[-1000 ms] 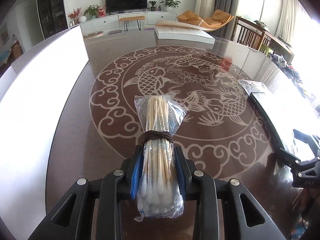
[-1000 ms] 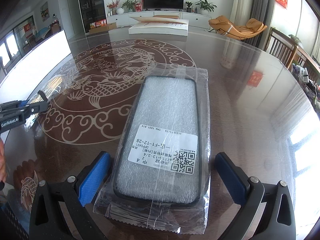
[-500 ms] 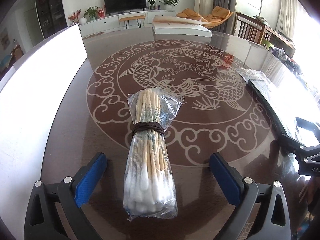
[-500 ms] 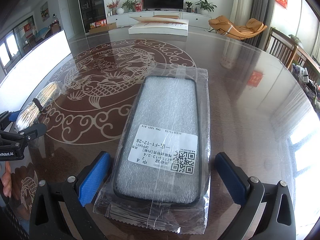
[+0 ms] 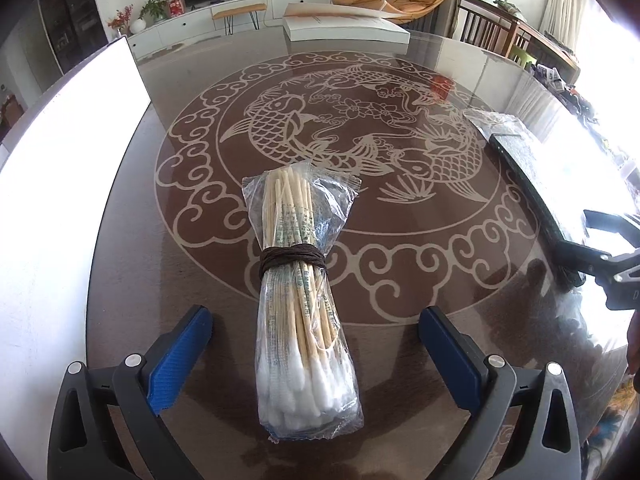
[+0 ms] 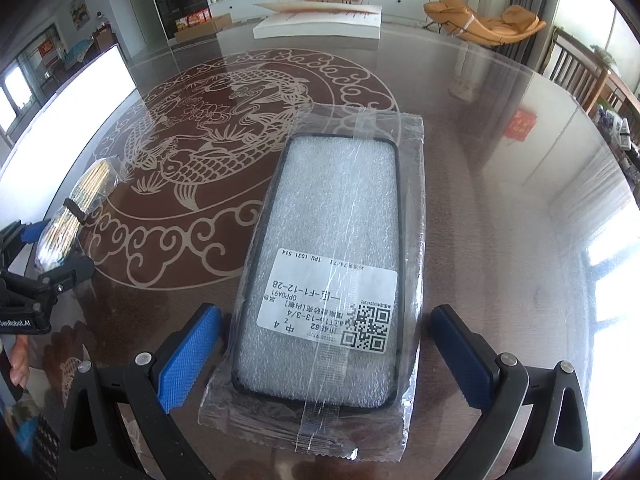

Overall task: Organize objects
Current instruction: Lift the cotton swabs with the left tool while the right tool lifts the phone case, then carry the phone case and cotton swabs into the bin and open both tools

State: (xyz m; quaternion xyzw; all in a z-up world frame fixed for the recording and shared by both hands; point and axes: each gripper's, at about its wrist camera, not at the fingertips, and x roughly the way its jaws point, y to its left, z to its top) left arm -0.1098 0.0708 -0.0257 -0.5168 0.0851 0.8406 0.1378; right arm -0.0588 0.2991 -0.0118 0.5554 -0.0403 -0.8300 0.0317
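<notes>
A clear bag of cotton swabs (image 5: 304,304), tied with a brown band, lies on the glass-topped round table (image 5: 192,128) between the fingers of my open left gripper (image 5: 316,344), touching neither pad. It also shows at the left of the right wrist view (image 6: 76,220). A phone case in a clear sleeve (image 6: 324,256) with a white label lies flat between the fingers of my open right gripper (image 6: 324,348). The case also shows at the right of the left wrist view (image 5: 532,184).
A flat white box (image 6: 320,20) lies at the table's far edge. A white panel (image 5: 60,152) runs along the table's left side. Wooden chairs (image 6: 584,76) stand to the right. The left gripper's body (image 6: 36,280) shows at the left edge.
My left gripper opened, let go of the swab bag and left it lying on the table. The right gripper and phone case have not moved.
</notes>
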